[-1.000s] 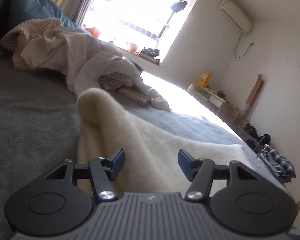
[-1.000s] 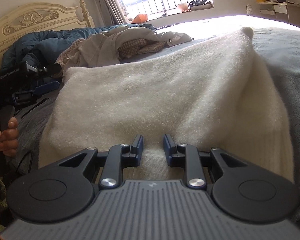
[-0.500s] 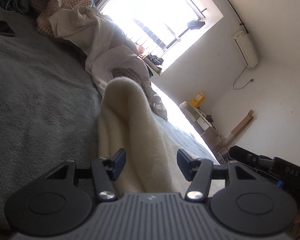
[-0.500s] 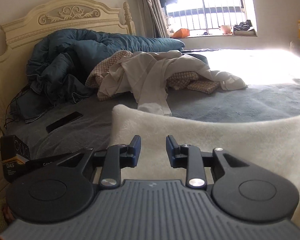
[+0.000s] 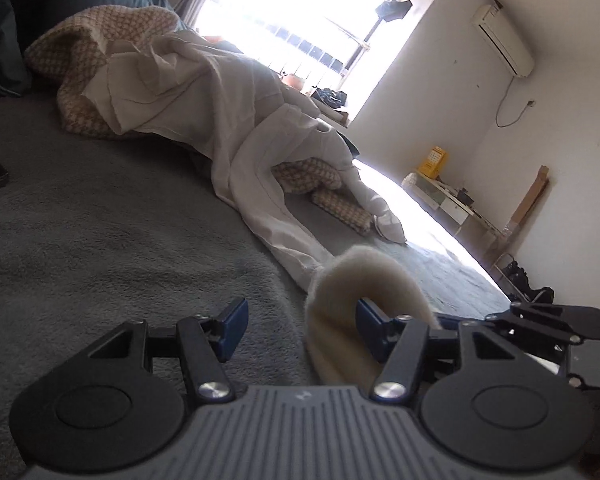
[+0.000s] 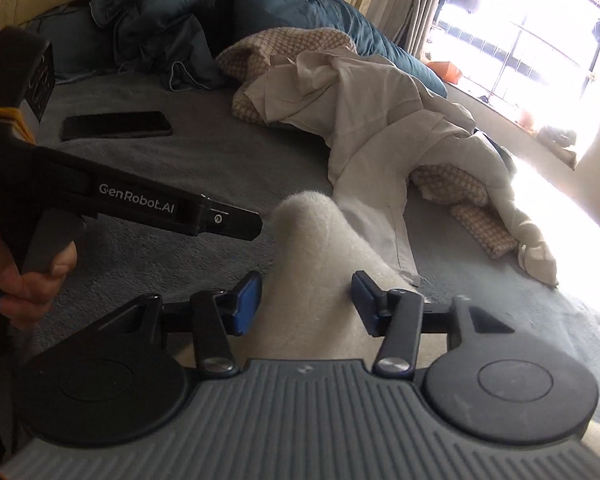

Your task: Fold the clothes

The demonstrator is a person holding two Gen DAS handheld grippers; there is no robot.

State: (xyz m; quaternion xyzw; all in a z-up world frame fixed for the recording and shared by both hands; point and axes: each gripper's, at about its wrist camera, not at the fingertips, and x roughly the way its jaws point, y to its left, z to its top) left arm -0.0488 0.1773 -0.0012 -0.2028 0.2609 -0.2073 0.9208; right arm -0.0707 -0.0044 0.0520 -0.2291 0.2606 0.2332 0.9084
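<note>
Left gripper (image 5: 298, 326): jaws spread wide over the grey bedcover (image 5: 100, 248), clamping nothing; a curled edge of the cream fleece garment (image 5: 332, 344) rises between the blue pads (image 5: 234, 320), draped over the pad at 3 o'clock, clear of the one at 9 o'clock

Right gripper (image 6: 306, 300): jaws likewise parted, holding nothing; the cream fleece garment (image 6: 320, 280) lies between the two pads (image 6: 246, 302) and humps up toward 12 o'clock, whether it touches them cannot be told

Left gripper, as seen from the right wrist view (image 6: 236, 224): black body entering from 9 o'clock, lettered "GenRobot.AI", its trigger held by a hand (image 6: 28, 280) at 8 o'clock; tip just beside the fleece hump

Pile of unfolded clothes: pale beige garment (image 6: 380, 120) over a checked tan knit (image 6: 284, 46), at 12 to 2 o'clock of the fleece, one trailing end reaching it

Dark blue duvet (image 6: 220, 8): bunched at 11 o'clock against the headboard

Black phone (image 6: 116, 125): flat on the bedcover at 10 o'clock, well apart from the clothes

Window (image 5: 320, 20): bright, at 12 o'clock in the left wrist view
</note>
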